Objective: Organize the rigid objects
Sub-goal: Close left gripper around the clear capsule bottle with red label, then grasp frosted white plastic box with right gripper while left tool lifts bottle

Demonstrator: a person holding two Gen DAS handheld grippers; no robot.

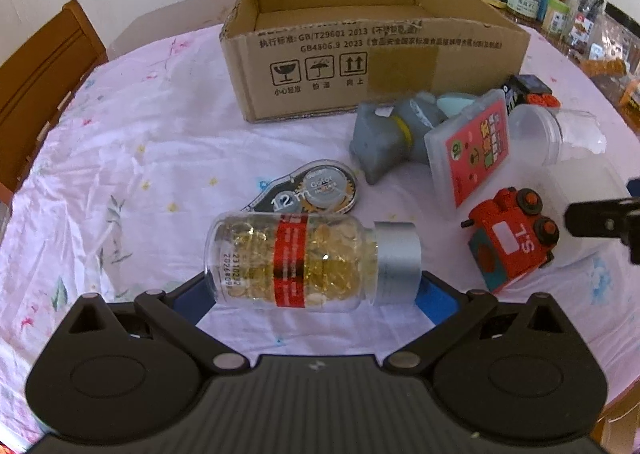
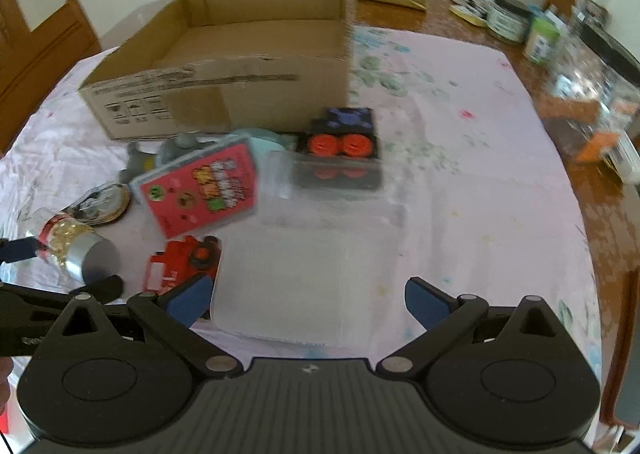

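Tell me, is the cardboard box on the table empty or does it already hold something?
Empty, as far as visible: the cardboard box shows only bare brown floor in the right wrist view. The near inner corner is hidden.

Bench: round, covered by a pale pink floral cloth, creased; bare wood shows at the far right edge in the right wrist view; lying directly on the cloth: an open cardboard box toward the far side; a grey toy on its side just before the box; a tape dispenser lying flat; a red toy train tipped over; a black toy block with orange wheels; a clear plastic container nearest the right camera; jars and packets stand on the bare wood.
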